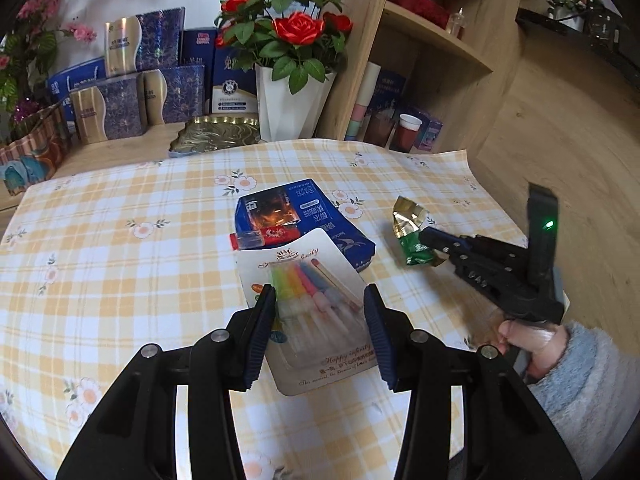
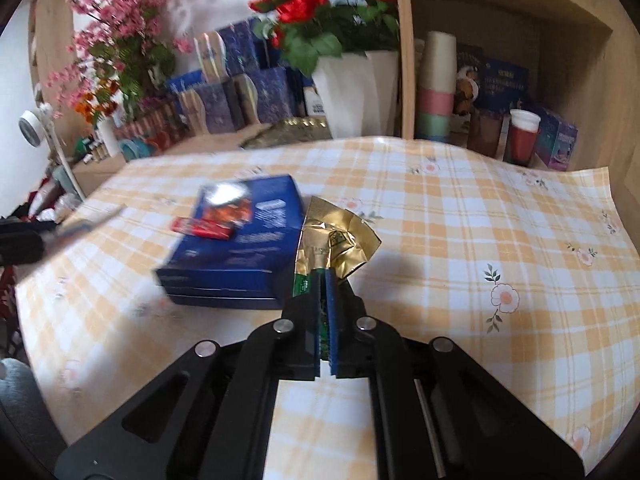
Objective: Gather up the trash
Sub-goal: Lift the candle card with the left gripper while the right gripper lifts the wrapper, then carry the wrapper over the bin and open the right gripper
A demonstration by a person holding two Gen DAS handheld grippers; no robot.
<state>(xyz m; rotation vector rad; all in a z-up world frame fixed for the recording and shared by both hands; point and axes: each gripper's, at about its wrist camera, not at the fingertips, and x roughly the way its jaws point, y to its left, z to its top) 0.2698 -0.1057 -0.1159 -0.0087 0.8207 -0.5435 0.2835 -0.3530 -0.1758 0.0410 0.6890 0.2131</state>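
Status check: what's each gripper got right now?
Left gripper holds candle pack. Right gripper shut on wrapper. Blue box beside it.

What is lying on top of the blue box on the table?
A small red packet lies on the blue box. The candle pack covers its near corner; what is underneath is hidden.

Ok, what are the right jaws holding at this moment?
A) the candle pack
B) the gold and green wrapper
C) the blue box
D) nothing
B: the right gripper has its jaws shut on the gold and green wrapper; the blue box lies beside it on the tablecloth.
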